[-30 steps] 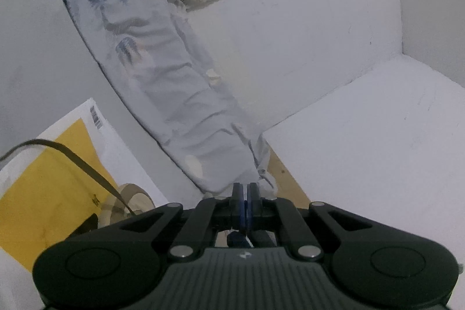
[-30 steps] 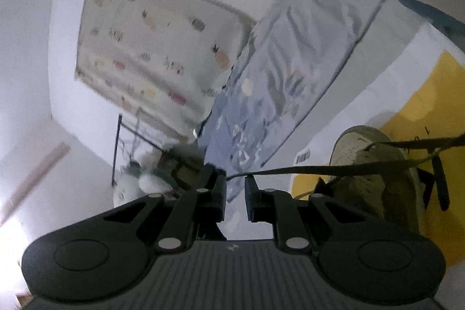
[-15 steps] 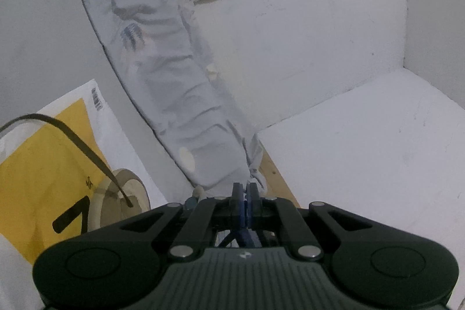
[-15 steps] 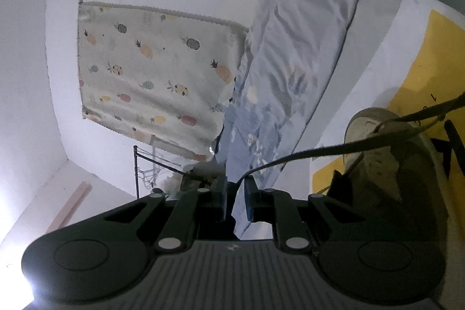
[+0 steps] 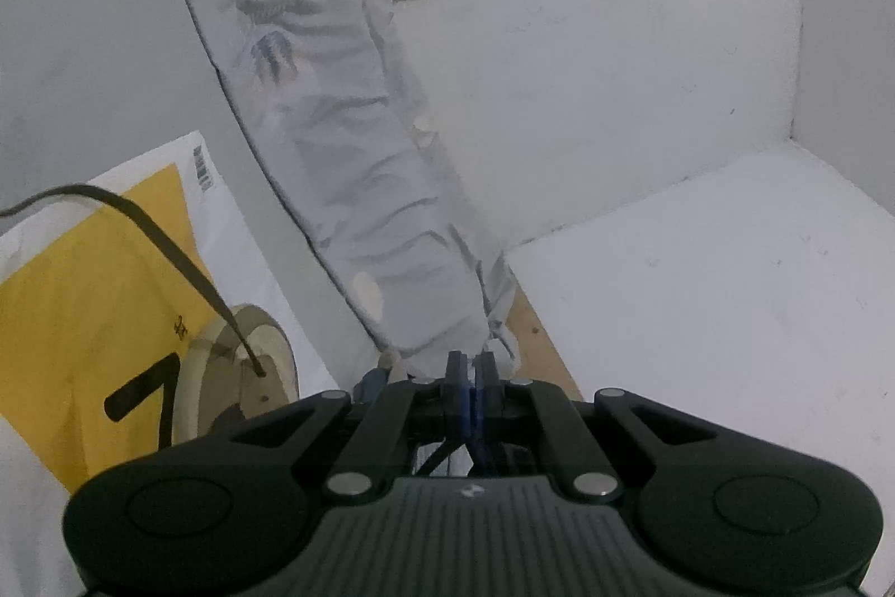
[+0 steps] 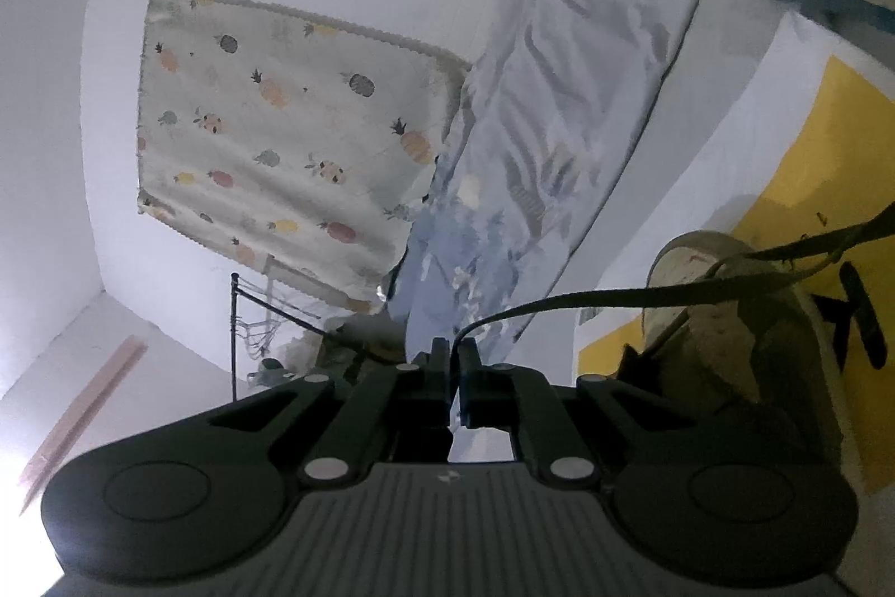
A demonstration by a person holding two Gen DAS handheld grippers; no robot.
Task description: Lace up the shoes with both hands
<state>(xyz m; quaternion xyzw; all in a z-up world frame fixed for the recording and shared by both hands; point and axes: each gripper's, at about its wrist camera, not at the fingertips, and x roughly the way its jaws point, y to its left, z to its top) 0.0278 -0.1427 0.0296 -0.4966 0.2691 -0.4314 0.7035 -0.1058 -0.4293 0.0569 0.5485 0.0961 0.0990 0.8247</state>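
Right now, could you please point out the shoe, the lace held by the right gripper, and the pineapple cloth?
shoe (image 6: 744, 345): right wrist view, on its upper.
lace (image 6: 604, 299): right wrist view, mid-span.
pineapple cloth (image 6: 279, 132): right wrist view, centre.

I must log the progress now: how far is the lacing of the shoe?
Partly done, it seems. A lace already enters an eyelet of the shoe. In hand: the right gripper pinches the other lace end, pulled out from the shoe. The left gripper is shut; what it holds is unclear. No bow is visible yet.
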